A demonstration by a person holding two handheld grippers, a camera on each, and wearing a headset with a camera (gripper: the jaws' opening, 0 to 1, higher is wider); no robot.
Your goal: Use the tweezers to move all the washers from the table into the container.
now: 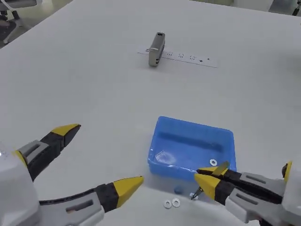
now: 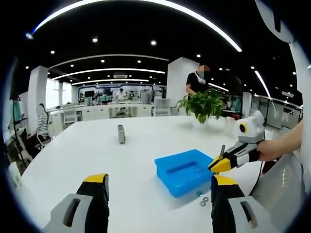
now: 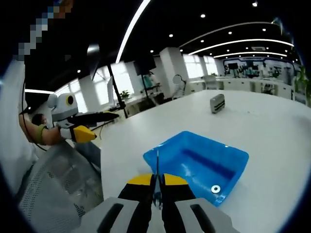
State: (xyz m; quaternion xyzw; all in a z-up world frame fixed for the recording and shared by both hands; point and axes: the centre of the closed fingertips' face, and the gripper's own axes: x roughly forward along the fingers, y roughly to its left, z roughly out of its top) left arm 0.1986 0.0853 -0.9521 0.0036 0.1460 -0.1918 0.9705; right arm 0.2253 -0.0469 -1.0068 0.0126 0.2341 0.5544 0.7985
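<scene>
Head view: right hand-held gripper (image 1: 211,175) has its jaws pressed together on the thin metal tweezers (image 1: 194,194). Their long axis runs out along the jaws, pointing left and down toward the white surface (image 1: 94,84).

Two small silver ring washers (image 1: 172,203) lie side by side on the surface, just beside the near wall of the blue plastic rectangular container (image 1: 193,146). They sit close to the tweezer tip, to its left and slightly toward me. My judgement: the coming move is a short reach leftward and down.

One more silver washer (image 1: 213,162) lies inside the container near its right wall; right gripper view confirms it on the floor of the tray.

Left hand-held gripper (image 1: 96,157) has its jaws spread wide with nothing between them. It stands well apart from the washers, so the right one is clearly nearer.

Hard to make out:
- Cannot tell whether the tweezer tips are parted or pinching anything; too small and dark.
- A small blue speck (image 1: 178,190) by the container's near wall is unidentified.
- A pale clear patch (image 1: 162,157) in the container's left corner is unidentified.
</scene>
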